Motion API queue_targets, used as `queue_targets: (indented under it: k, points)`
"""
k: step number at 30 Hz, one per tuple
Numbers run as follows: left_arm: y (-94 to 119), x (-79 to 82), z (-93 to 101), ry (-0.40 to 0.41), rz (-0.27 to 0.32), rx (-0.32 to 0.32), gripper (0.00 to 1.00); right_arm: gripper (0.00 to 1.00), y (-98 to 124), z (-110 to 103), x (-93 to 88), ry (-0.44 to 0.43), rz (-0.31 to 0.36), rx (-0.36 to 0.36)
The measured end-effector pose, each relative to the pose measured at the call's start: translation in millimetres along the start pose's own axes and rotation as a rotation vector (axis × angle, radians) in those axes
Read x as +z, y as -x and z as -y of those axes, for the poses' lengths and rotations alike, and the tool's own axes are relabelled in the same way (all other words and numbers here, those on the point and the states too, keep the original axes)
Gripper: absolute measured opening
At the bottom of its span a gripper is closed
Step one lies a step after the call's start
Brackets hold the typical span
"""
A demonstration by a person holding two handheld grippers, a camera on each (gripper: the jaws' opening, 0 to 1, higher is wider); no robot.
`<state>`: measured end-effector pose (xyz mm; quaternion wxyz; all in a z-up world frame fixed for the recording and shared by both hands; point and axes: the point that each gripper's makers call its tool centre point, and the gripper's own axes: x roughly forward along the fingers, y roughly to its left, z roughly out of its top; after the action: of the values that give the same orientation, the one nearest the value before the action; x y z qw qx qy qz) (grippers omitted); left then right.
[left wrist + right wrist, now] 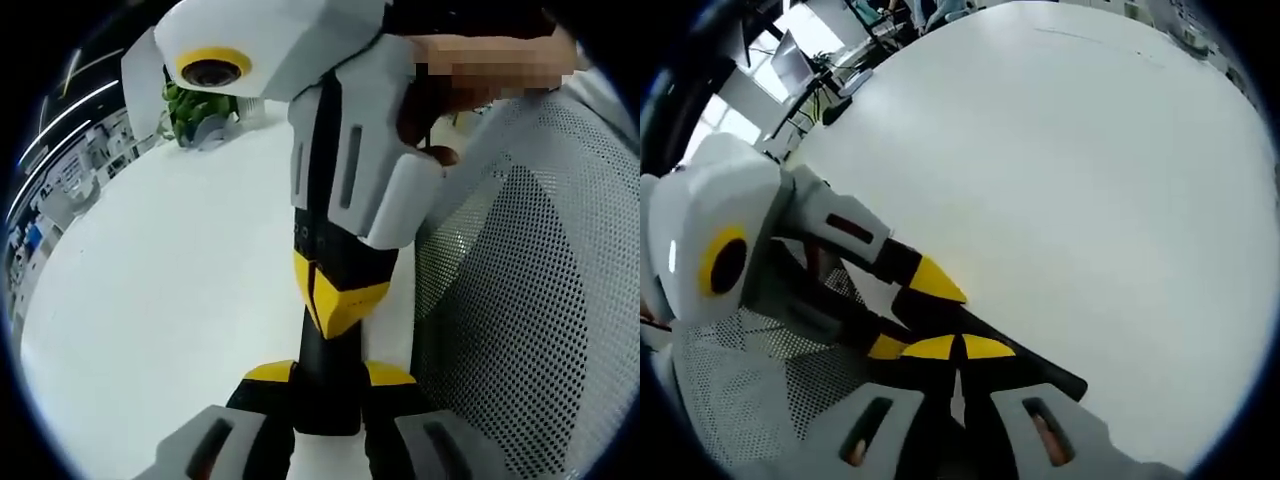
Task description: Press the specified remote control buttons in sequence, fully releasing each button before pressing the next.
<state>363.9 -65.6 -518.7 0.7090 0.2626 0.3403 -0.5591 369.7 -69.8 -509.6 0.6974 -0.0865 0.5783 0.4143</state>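
Up close, the left gripper's (328,375) fingers (270,373) were clamped on a slim black remote control (322,345), one yellow tip on each side of it. In the left gripper view the remote ran straight up from between them. The right gripper (335,290) came down from above, its two yellow tips drawn together with only a thin seam between them, set against the far part of the remote. I could not make out any buttons, nor whether one was being pushed in.

From the right gripper view, the right gripper (960,348) showed the same closed tips resting on the remote control (1045,372), whose free end stuck out to the right. The left gripper (910,315) reached in from the left and gripped the bar's other end.

Below all this lay a bare white tabletop (1090,180). A grey perforated mesh chair back (530,300) stood just beside the grippers. A green plant (192,105) sat at the far edge of the tabletop, well apart from the remote.
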Motion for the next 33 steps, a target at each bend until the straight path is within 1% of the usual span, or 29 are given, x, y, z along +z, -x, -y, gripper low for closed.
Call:
queue_targets:
  k: [12,15,20,24,26,30,33]
  points:
    - [0.1,0.2,0.1,-0.001,0.0,0.0,0.25,0.0,0.9,-1.4,-2.2,0.037,0.0,-0.019]
    - [0.1,0.3,0.0,0.0,0.001,-0.002,0.25,0.0,-0.2,-1.4,-1.7,0.077,0.002,-0.035]
    - [0.0,0.7,0.2,0.001,0.003,0.0,0.25,0.0,-0.8,-0.4,-0.9,0.088,-0.013,-0.047]
    - [-0.2,0.5,0.2,0.0,0.002,-0.001,0.25,0.0,-1.4,-1.1,-0.9,0.124,-0.032,-0.077]
    - [-0.3,0.5,0.2,-0.001,0.003,0.0,0.25,0.0,-2.6,-0.1,-0.2,0.15,-0.031,-0.087]
    - [-0.2,0.5,0.3,0.001,0.004,0.001,0.25,0.0,-1.0,0.8,-0.5,0.131,-0.017,-0.078]
    - [-0.2,0.4,0.3,0.003,0.005,0.001,0.25,0.0,-0.4,0.0,-0.7,0.141,-0.018,-0.08]
